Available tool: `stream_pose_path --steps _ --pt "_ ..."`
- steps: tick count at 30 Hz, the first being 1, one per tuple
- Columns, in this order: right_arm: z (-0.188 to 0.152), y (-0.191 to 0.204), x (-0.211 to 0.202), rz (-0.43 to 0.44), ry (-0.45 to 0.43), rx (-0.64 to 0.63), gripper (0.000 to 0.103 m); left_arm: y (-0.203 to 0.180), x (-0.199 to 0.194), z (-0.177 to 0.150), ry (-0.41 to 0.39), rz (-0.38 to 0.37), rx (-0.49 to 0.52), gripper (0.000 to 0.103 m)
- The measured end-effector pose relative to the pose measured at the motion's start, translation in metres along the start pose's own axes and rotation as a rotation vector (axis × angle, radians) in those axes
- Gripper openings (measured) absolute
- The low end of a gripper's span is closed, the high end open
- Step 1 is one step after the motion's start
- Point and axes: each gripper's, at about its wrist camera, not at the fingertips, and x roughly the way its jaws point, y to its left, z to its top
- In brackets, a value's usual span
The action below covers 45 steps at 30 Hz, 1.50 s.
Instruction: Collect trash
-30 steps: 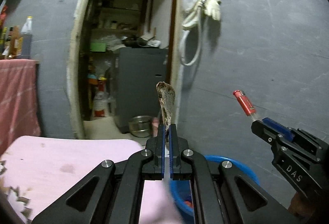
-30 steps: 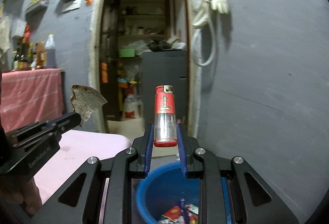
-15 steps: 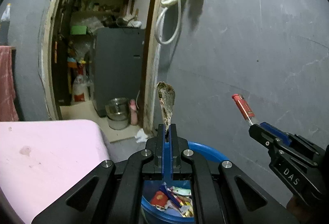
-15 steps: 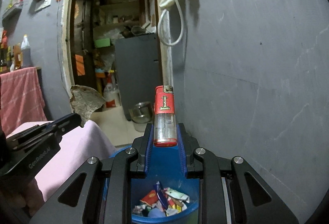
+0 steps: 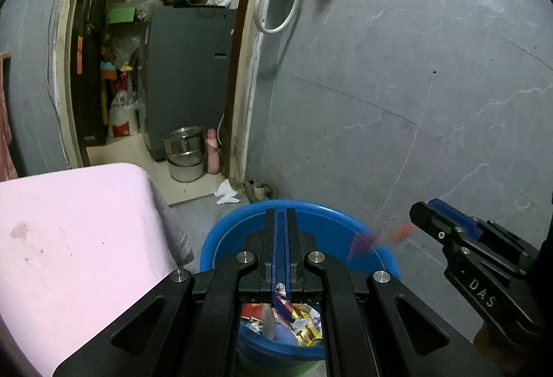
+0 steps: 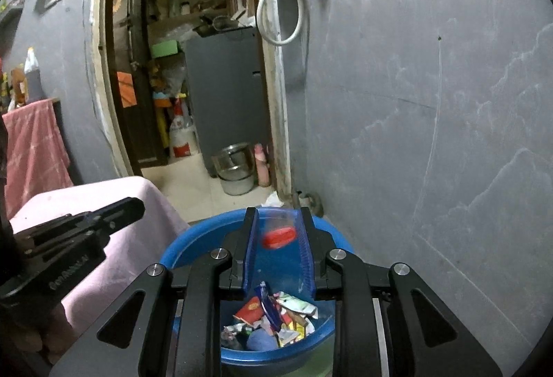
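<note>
Both hand-held grippers hang over the blue tub [image 6: 193, 238]. Our right hand-held gripper [image 6: 280, 238] has its jaws parted, and the red lighter [image 6: 278, 237] shows as a blur between them, seemingly falling free toward the wrappers [image 6: 276, 311] below. Our left hand-held gripper [image 5: 281, 238] is shut with nothing showing beyond its tips. We judge this drop nearly done; what remains to collect is out of view. The pink worktop [image 5: 69, 231] crowds the tub's left rim, with bare grey wall [image 6: 432, 135] to the right.
</note>
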Motion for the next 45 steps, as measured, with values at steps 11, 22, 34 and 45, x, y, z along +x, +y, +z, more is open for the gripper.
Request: stream_pose_path --steps 11,22,34,45 --pt "0.005 -0.004 -0.008 -0.021 -0.048 0.031 0.047 0.009 -0.013 0.002 -0.006 0.030 -0.029 0.007" --pt "0.008 -0.004 -0.031 -0.011 -0.143 0.066 0.080 0.023 -0.048 0.010 -0.084 0.078 -0.052 0.051" --pt "0.011 0.011 -0.074 0.017 -0.239 0.130 0.103 0.043 -0.114 0.005 -0.178 0.124 -0.055 0.094" --pt "0.005 0.041 -0.111 0.019 -0.280 0.107 0.103 0.050 -0.167 -0.003 -0.225 0.144 -0.010 0.096"
